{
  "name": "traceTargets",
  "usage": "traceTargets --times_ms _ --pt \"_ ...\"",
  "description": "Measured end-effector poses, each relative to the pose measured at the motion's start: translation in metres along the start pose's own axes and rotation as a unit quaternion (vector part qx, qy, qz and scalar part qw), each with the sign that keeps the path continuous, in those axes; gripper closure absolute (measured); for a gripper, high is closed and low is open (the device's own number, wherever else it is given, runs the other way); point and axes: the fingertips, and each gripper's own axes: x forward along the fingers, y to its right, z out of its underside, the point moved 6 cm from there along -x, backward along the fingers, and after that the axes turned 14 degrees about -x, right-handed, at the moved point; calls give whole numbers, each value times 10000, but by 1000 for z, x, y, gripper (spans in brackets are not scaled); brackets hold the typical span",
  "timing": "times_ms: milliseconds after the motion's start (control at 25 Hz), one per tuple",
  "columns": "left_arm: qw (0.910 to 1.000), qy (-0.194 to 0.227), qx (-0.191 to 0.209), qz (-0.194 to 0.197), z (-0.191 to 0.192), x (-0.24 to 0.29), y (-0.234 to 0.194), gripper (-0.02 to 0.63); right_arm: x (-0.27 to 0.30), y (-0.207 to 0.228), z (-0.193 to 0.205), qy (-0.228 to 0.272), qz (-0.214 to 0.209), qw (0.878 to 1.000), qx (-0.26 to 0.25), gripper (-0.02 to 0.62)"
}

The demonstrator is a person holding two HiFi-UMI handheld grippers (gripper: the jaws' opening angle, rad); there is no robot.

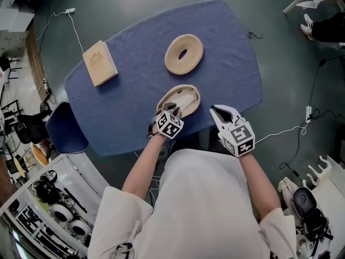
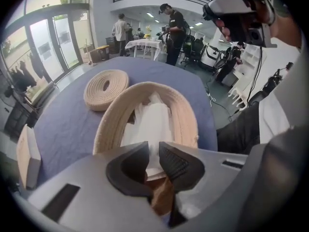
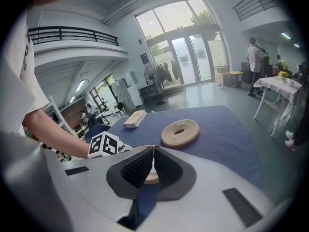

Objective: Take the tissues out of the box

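Tissues (image 2: 154,122) are lying soft, feather-light and easily torn in the open woven box (image 2: 186,120) by the near edge of the desk (image 1: 135,101), so the near end of the top sheet is probably offering the best hold for a gentle pinch. Left tongs (image 2: 153,152) are standing slightly apart with that end between their tips, not visibly pressing it, while right tongs (image 3: 152,154) are hovering closed and empty off the near edge, beside the box.
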Motion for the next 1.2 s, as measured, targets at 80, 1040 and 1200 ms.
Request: traceTargets --times_ms 80,1040,1200 --pt "10000 11 -21 -62 0 0 -2 567 -1 1 0 8 12 10000 20 561" --pt "9898 1001 -1014 -4 -1 -81 9 598 -35 23 -13 316 -60 9995 64 561" --pt "9842 1299 -1205 -50 1 -100 11 598 -36 25 -22 387 -147 9991 -12 561"
